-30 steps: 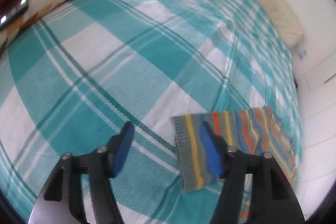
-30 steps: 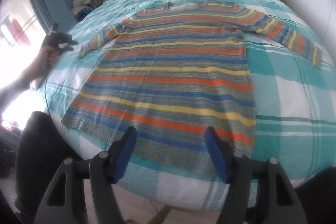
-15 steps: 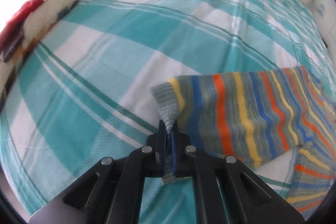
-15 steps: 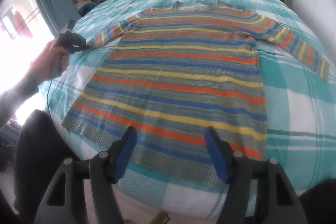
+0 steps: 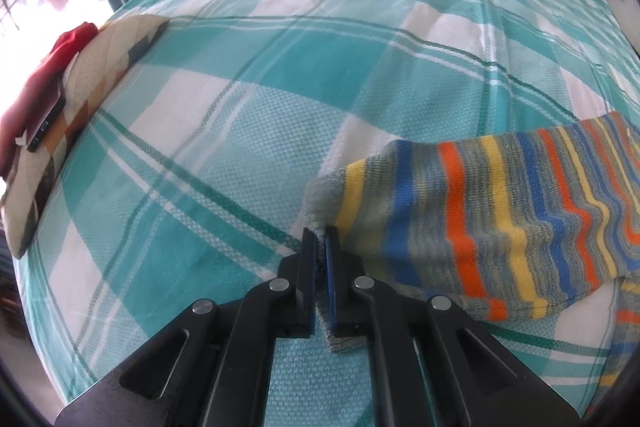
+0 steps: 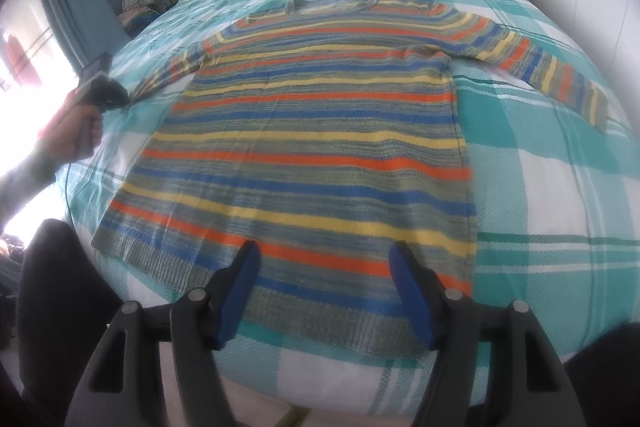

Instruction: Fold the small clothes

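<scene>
The sweater (image 6: 320, 131) lay flat and face up on the plaid bed (image 6: 560, 163), hem toward the camera, both sleeves spread outward. At the far left a red cloth (image 5: 44, 79) and a dark slab-shaped device (image 5: 46, 119) rested on a patterned pillow (image 5: 96, 67), well apart from the work.

The left gripper (image 5: 321, 247) was pressed together on the grey cuff (image 5: 324, 199) of the left sleeve (image 5: 500, 203), which was raised just off the bed. To fold it well, I judged the cuff should be carried across the chest in a low arc, kept taut enough that the sleeve creased at the shoulder seam rather than bunching, and let go only once it lay flat.

The right gripper (image 6: 326, 291) hung spread over the hem (image 6: 280, 307), pinching nothing. It could pin the body there, so the knit would not drag.

No brand, label or writing could be read anywhere.
</scene>
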The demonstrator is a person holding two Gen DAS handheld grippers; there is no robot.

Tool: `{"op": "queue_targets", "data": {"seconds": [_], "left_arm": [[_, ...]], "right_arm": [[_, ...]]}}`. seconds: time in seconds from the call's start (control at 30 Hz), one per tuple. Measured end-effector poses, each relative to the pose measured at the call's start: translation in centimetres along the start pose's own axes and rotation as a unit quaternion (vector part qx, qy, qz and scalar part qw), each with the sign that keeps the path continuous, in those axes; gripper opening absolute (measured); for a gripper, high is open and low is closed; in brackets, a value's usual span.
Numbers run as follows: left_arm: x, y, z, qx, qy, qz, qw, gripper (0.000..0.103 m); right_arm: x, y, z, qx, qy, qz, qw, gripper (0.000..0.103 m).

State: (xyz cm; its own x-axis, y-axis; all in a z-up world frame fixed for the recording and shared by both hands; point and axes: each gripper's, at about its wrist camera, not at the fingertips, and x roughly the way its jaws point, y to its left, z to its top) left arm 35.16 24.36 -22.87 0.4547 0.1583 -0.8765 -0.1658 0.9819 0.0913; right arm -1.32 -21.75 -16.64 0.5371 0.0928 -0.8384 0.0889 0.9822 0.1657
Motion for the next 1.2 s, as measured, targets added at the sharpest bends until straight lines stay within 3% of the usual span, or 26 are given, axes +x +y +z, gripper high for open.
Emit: {"op": "queue_targets", "data": {"seconds": [0.07, 0.13, 0.23, 0.33, 0.47, 0.53, 0.6, 0.67, 0.7, 0.73, 0.8, 0.83, 0.9, 1.03, 1.2], "left_arm": [[-1.5, 0.5, -0.5, -0.003, 0.011, -0.025, 0.9996, 0.028], [-4.2, 1.0, -1.7, 0.006, 0.004, -0.046, 0.9989, 0.056], [-9.5, 1.4, -5.6, 0.036, -0.005, -0.112, 0.9930, 0.076], [-13.3, 0.0, -11.6, 0.092, 0.026, -0.184, 0.9783, 0.078], [-15.0, -4.0, -19.5, 0.148, 0.080, -0.230, 0.9586, 0.078], [-14.7, -5.7, -22.1, 0.156, 0.097, -0.239, 0.9535, 0.078], [-14.5, -6.8, -23.8, 0.161, 0.091, -0.227, 0.9561, 0.078], [-14.8, -7.5, -24.5, 0.170, 0.071, -0.211, 0.9598, 0.077], [-14.9, -7.8, -24.6, 0.171, 0.068, -0.211, 0.9600, 0.066], [-15.0, -7.9, -24.7, 0.172, 0.068, -0.216, 0.9586, 0.033], [-15.0, -8.3, -24.9, 0.173, 0.092, -0.246, 0.9494, 0.003], [-15.4, -8.7, -25.1, 0.184, 0.085, -0.233, 0.9513, 0.002], [-16.6, -9.0, -25.6, 0.213, 0.076, -0.220, 0.9490, 0.000], [-17.5, -8.3, -27.0, 0.225, 0.087, -0.214, 0.9466, 0.000], [-16.4, -8.4, -27.5, 0.208, 0.094, -0.210, 0.9505, 0.000]], "right_arm": [[-0.1, -0.4, 0.1, 0.008, 0.001, 0.004, 1.000, 0.066], [-0.7, -1.2, 0.2, 0.019, -0.001, 0.007, 1.000, 0.066], [-2.1, -3.5, 0.0, 0.033, -0.010, -0.006, 0.999, 0.069], [-3.0, -6.3, -0.7, 0.050, -0.002, -0.029, 0.998, 0.075], [-3.1, -8.8, -1.7, 0.074, 0.017, -0.024, 0.997, 0.075], [-2.6, -9.4, -1.9, 0.095, 0.028, -0.004, 0.995, 0.075], [-1.9, -9.5, -2.0, 0.104, 0.030, 0.007, 0.994, 0.075], [-0.6, -9.2, -1.9, 0.098, 0.045, 0.015, 0.994, 0.075], [0.2, -9.0, -1.8, 0.095, 0.055, 0.012, 0.994, 0.075], [1.1, -8.9, -1.9, 0.094, 0.066, 0.017, 0.993, 0.074], [2.3, -8.6, -2.0, 0.091, 0.084, 0.040, 0.991, 0.046], [2.6, -8.3, -2.1, 0.083, 0.096, 0.046, 0.991, 0.004], [2.2, -7.8, -2.3, 0.062, 0.112, 0.030, 0.991, 0.006], [-0.4, -8.4, -3.1, 0.035, 0.124, 0.003, 0.992, 0.005], [2.1, -8.8, -3.5, 0.036, 0.152, -0.016, 0.988, 0.005]]}}
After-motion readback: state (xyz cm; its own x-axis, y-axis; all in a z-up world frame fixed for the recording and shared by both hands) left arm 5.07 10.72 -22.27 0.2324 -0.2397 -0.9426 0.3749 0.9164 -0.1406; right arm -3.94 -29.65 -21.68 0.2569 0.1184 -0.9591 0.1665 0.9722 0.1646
